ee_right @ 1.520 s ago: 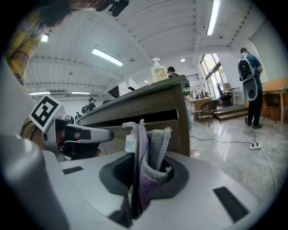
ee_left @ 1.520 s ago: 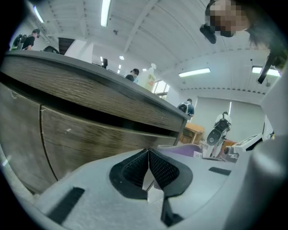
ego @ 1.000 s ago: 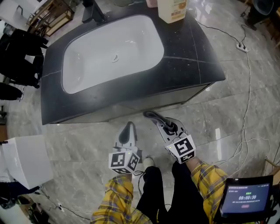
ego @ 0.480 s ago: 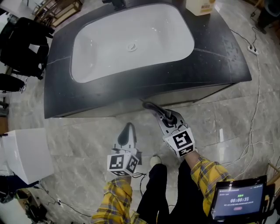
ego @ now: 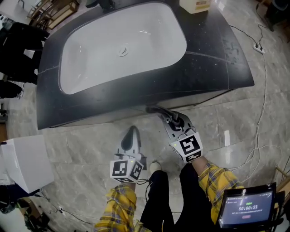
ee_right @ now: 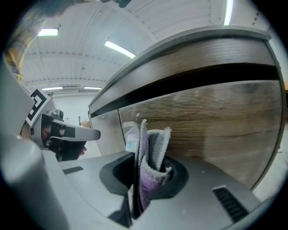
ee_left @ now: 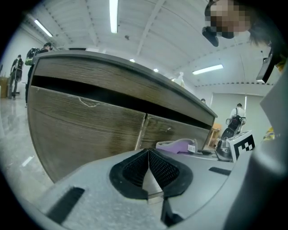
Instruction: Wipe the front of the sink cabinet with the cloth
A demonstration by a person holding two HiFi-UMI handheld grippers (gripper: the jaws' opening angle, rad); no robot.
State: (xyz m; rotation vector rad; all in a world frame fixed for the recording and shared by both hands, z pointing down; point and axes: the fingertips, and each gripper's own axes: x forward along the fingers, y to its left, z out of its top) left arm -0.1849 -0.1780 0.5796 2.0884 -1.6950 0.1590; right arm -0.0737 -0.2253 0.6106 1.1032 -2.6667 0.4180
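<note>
The sink cabinet (ee_left: 85, 121) is standing on a marble floor (ego: 90, 149). Its wood-grain front is facing both grippers, and a dark gap is running along it beneath the black counter (ego: 213, 68). The right gripper (ego: 152, 109) is reaching in under the counter's overhang, close to the front panel. Its jaws are closing tightly on a folded purple and grey cloth (ee_right: 150, 152), which is sticking up past the tips. No view is showing whether the cloth is actually pressing on the wood. The left gripper (ego: 132, 132) is hanging back over the floor, its jaws pressed together with nothing between them.

Several things could go wrong from here. The cloth is bunched into a narrow wad, so at too flat an angle the hard jaw tips, not the fabric, would likely be rubbing the panel. A heavy press along the grain could be dragging the cloth out of the grip. An upward stroke could be knocking the gripper against the overhang. Cables (ego: 260, 113) are trailing on the floor to the right, where a sidestep might catch them.

As for containers, the white basin (ego: 149, 36) is holding nothing but its drain (ego: 123, 52). A pale bottle (ego: 195, 5) is standing at the counter's far edge, cropped, so its contents are not showing.
</note>
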